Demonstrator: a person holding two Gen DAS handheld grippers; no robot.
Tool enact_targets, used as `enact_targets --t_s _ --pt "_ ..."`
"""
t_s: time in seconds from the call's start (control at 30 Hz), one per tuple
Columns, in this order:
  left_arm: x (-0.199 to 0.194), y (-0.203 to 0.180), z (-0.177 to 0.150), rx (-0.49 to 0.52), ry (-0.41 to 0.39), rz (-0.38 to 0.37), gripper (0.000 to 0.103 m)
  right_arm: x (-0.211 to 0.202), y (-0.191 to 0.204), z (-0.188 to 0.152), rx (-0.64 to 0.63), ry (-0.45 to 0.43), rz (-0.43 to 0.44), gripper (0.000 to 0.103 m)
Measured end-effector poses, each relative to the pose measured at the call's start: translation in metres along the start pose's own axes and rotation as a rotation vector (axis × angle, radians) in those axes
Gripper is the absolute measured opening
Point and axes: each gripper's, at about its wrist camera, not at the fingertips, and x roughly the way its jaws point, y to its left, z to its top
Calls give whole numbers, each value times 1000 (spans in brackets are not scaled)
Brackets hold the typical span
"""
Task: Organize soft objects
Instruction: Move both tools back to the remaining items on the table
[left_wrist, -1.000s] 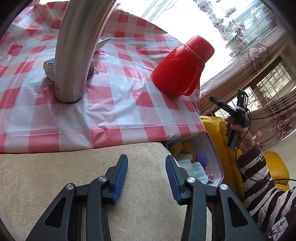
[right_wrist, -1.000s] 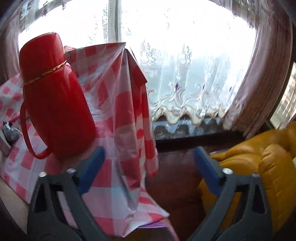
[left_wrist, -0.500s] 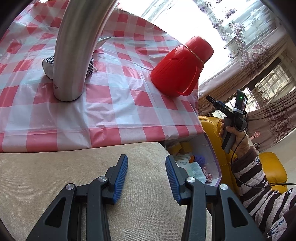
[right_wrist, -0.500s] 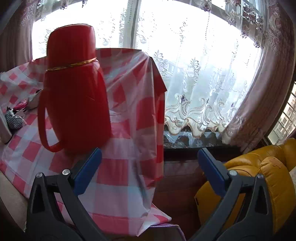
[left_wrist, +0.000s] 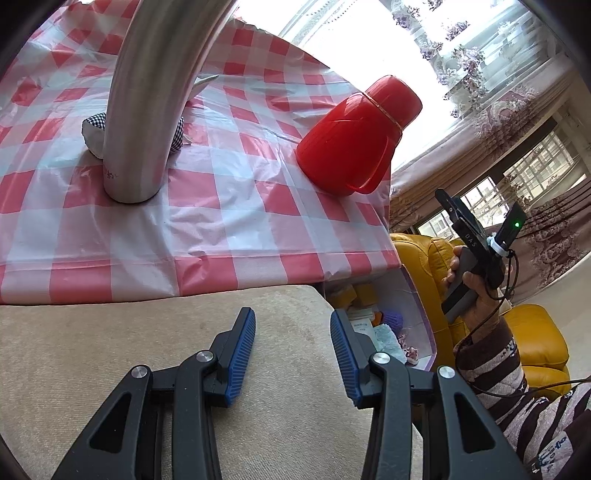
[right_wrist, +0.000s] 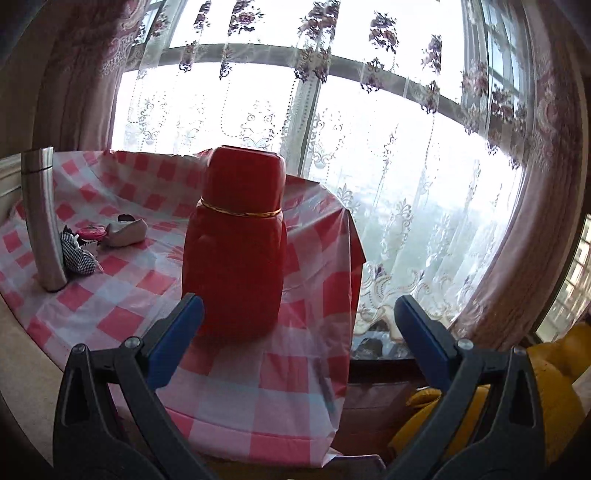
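Both grippers empty, the left (left_wrist: 291, 332) hanging part-open over the cushion (left_wrist: 110, 350), the right (right_wrist: 295, 325) spread wide and raised toward the table, probably lining up on the checked pouch (right_wrist: 79, 254) behind the flask (right_wrist: 42, 221), past the jug (right_wrist: 236, 251)

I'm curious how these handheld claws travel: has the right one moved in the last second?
Yes. The right gripper has swung left and tilted up: the red thermos, formerly far left, now sits centered between its open fingers.

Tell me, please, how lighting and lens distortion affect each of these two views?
Left wrist view: the silver flask bows from fisheye curvature, and the window blows out white. Right wrist view: backlit, so the red thermos reads dark and both views vignette at the corners.
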Motion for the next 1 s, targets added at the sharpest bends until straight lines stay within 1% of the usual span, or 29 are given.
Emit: enact_targets --t_s 0.07,0.17,0.27,0.4,0.5,0.63,0.77,0.9,1.0 --pt "-3 1 1 -2 -10 -5 44 -6 17 4 -24 -21 -18 103" --pt "-13 2 6 2 -40 -1 44 -11 41 11 -26 -31 5 103" --pt "-32 9 14 16 -101 55 44 -14 70 17 -76 -49 16 103" --pt "-60 32 25 6 -172 129 44 -9 107 24 -102 -44 62 103" --pt "-83 56 32 -21 -223 186 44 1 130 30 -96 -16 104 103" --pt "-108 89 45 -60 -283 251 44 19 161 41 -84 43 193 103" --pt "-121 114 64 -70 -314 296 44 41 188 51 -69 100 270 103" --pt "-116 136 86 -87 -314 295 44 70 203 64 -47 139 325 103" --pt "-104 152 103 -115 -292 261 52 99 208 75 0 202 360 103"
